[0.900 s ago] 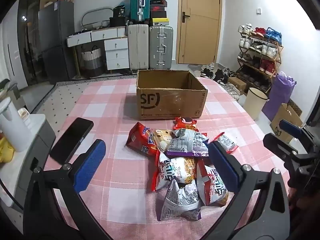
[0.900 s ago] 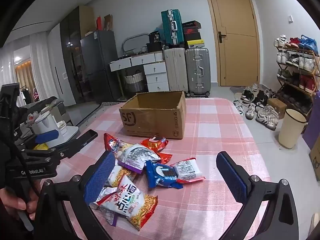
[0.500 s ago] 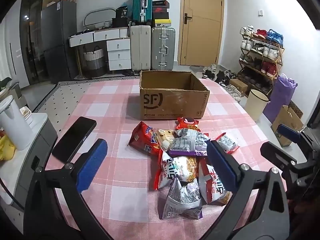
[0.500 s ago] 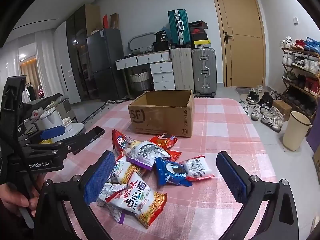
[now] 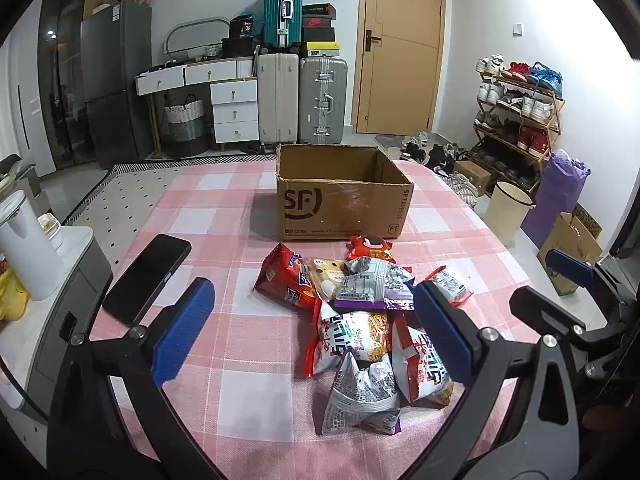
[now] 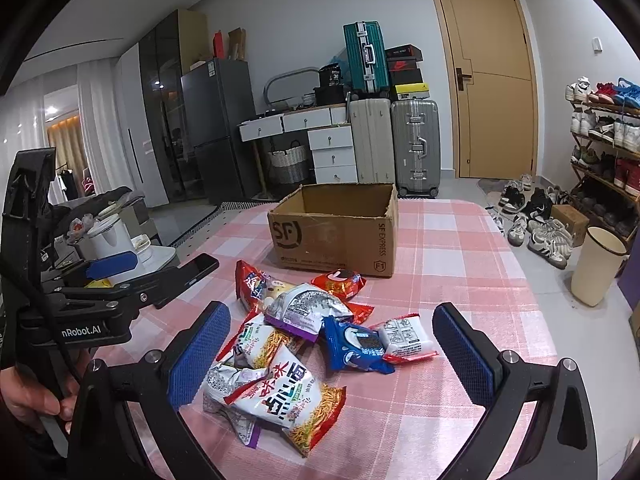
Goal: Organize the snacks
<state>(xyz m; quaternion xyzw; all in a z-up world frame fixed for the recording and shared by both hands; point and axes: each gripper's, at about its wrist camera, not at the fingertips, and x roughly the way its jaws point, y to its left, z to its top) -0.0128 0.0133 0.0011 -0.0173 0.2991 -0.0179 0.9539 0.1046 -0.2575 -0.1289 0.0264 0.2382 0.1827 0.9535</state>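
- Covering most of both views: table [image 5: 240, 208] under a pink-and-white checked cloth.
- Sitting toward the far side: open cardboard box [image 5: 340, 196] [image 6: 336, 228], upright, printed "SF", apparently nothing inside, though the floor of it is hidden.
- Lying in a loose heap just in front of the box, apart from it: snack packets [image 5: 360, 320] [image 6: 292, 340], several overlapping; among them a blue packet [image 6: 354, 346] and a white noodle bag with red lettering [image 6: 286, 400].
- Resting near the left table edge: dark phone [image 5: 146, 280], face up.
- Hovering above the heap: left gripper [image 5: 312, 332], blue pads spread wide, grasping nothing.
- Hovering likewise: right gripper [image 6: 332, 356], pads wide apart, unloaded.
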